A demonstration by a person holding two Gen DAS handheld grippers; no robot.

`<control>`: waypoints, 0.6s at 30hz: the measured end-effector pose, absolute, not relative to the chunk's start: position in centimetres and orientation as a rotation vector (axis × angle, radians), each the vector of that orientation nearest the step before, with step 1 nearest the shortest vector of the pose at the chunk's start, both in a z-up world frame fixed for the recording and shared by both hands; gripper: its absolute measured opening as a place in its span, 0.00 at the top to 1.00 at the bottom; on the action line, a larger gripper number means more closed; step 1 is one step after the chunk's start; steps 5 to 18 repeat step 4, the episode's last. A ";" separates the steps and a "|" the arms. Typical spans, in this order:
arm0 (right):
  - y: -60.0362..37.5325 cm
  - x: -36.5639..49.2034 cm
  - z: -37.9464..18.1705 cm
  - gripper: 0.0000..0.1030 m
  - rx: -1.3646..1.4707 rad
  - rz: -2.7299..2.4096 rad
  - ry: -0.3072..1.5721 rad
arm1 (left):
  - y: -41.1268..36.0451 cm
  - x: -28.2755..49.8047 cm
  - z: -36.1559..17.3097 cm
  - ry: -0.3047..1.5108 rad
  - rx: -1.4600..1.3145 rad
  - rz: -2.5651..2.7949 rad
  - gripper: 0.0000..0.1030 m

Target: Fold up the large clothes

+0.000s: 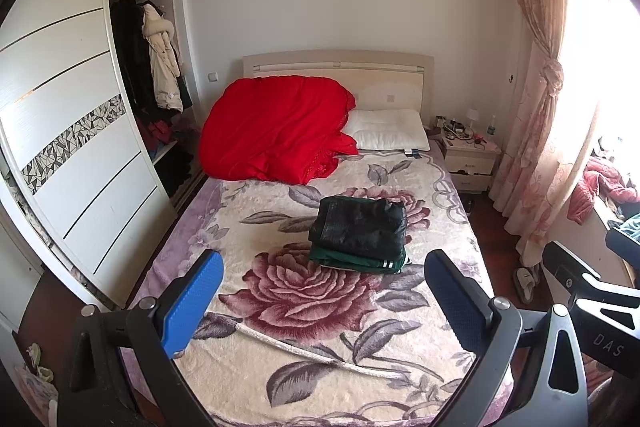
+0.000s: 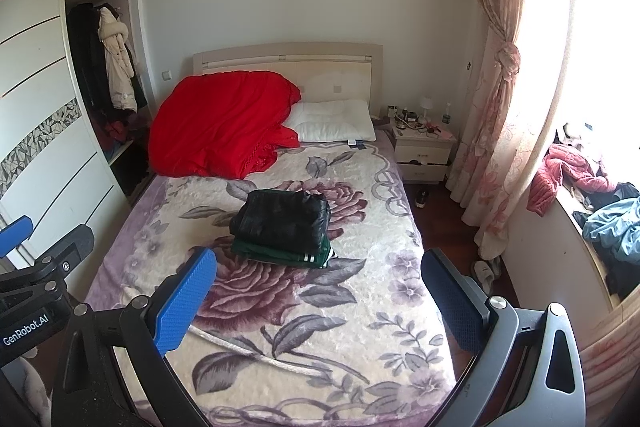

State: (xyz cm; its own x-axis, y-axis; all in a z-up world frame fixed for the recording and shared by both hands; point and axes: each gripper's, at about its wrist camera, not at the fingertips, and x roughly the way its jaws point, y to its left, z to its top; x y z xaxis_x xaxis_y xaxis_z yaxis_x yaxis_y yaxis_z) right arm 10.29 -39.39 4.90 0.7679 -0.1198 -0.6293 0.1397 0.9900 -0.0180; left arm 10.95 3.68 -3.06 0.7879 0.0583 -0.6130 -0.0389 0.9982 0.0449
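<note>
Both the left gripper and right gripper hover spread and empty at the bed's foot, the folded black padded jacket stacked on a green striped garment lying mid-bed, straight ahead, seemingly equidistant.

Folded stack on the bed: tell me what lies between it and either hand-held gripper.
Nothing visible. Only bare floral blanket lies between the folded stack and the open left hand-held gripper and right hand-held gripper. The red quilt and pillow sit beyond the stack.
</note>
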 end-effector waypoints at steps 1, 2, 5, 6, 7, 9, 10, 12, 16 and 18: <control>-39.4 10.3 5.0 0.00 0.029 -0.141 0.680 | 3.7 11.0 -3.0 0.661 0.031 0.052 0.00; -39.4 10.1 5.0 0.00 0.030 -0.143 0.681 | 3.7 10.9 -3.1 0.661 0.029 0.056 0.00; -39.4 10.0 5.0 0.00 0.031 -0.145 0.679 | 3.7 11.0 -3.0 0.662 0.028 0.049 0.00; -39.4 10.0 5.0 0.00 0.031 -0.145 0.679 | 3.7 11.0 -3.0 0.662 0.028 0.049 0.00; -39.4 10.0 5.0 0.00 0.031 -0.145 0.679 | 3.7 11.0 -3.0 0.662 0.028 0.049 0.00; -39.4 10.0 5.0 0.00 0.031 -0.145 0.679 | 3.7 11.0 -3.0 0.662 0.028 0.049 0.00; -39.4 10.0 5.0 0.00 0.031 -0.145 0.679 | 3.7 11.0 -3.0 0.662 0.028 0.049 0.00; -39.4 10.0 5.0 0.00 0.031 -0.145 0.679 | 3.7 11.0 -3.0 0.662 0.028 0.049 0.00; -39.4 10.0 5.0 0.00 0.031 -0.145 0.679 | 3.7 11.0 -3.0 0.662 0.028 0.049 0.00; -39.4 10.0 5.0 0.00 0.031 -0.145 0.679 | 3.7 11.0 -3.0 0.662 0.028 0.049 0.00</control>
